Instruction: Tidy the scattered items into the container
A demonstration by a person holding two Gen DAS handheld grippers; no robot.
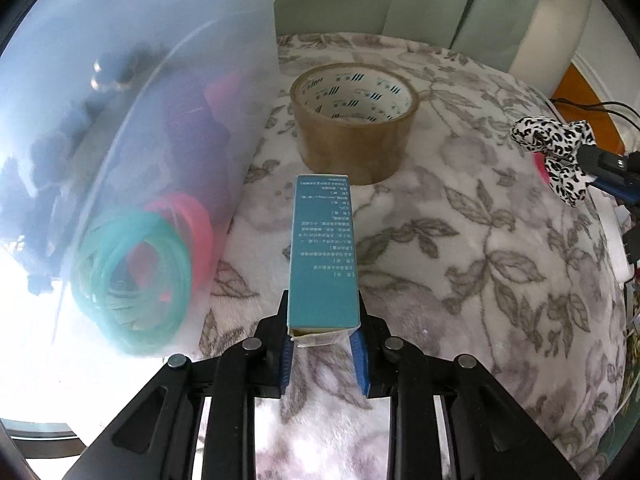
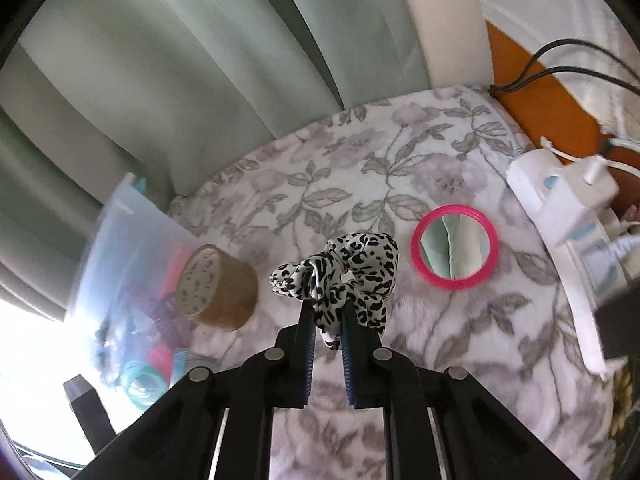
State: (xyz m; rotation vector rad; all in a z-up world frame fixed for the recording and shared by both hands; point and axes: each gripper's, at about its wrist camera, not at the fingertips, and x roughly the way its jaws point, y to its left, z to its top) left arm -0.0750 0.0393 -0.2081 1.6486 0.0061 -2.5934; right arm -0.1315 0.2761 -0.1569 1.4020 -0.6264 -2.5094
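My left gripper (image 1: pixel 323 320) is shut on a teal box (image 1: pixel 323 248) and holds it above the floral blanket, just right of the translucent container (image 1: pixel 140 140). A brown tape roll (image 1: pixel 354 120) stands beyond the box; it also shows in the right wrist view (image 2: pixel 218 286). My right gripper (image 2: pixel 326 312) is shut on a leopard-print scrunchie (image 2: pixel 344 266), held above the blanket; the scrunchie also shows in the left wrist view (image 1: pixel 552 152). A pink round mirror (image 2: pixel 456 246) lies on the blanket to its right.
The container (image 2: pixel 132 264) holds green and pink rings (image 1: pixel 136 268) and dark items. A white power strip (image 2: pixel 560 208) with cables sits at the blanket's right edge. Green curtains (image 2: pixel 180 60) hang behind. The floral blanket (image 1: pixel 460 260) covers the surface.
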